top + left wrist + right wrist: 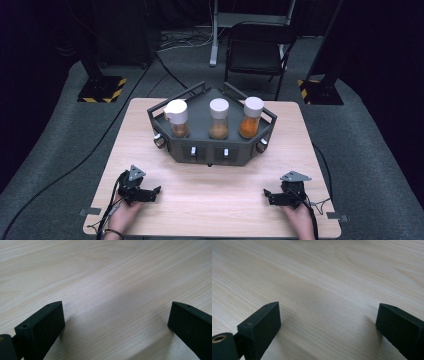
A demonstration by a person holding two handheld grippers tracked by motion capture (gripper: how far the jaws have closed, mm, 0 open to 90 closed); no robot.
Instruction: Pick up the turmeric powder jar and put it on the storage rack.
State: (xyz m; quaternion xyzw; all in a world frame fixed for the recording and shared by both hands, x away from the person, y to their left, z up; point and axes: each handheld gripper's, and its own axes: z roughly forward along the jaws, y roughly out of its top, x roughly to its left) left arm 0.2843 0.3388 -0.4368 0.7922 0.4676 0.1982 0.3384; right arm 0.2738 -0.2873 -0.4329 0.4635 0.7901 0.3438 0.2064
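- We are resting the left tool (154, 192) on the tabletop (210, 200), jaws spread wide and gripping nothing.
- The three spice jars — left jar (177, 119), middle jar (219, 119), right jar (251, 118) — are standing upright in the dark rack (210, 150), well apart from both tools.
- We are holding the right tool (268, 196) wide open too, empty — a hasty reach could be tipping a tall jar against the rack's rail.

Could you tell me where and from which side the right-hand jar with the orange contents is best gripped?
I would grip the orange jar around its white cap or upper glass, coming from above: it stands upright in the dark rack, whose rails crowd its lower half. The right gripper, open, is nearest.
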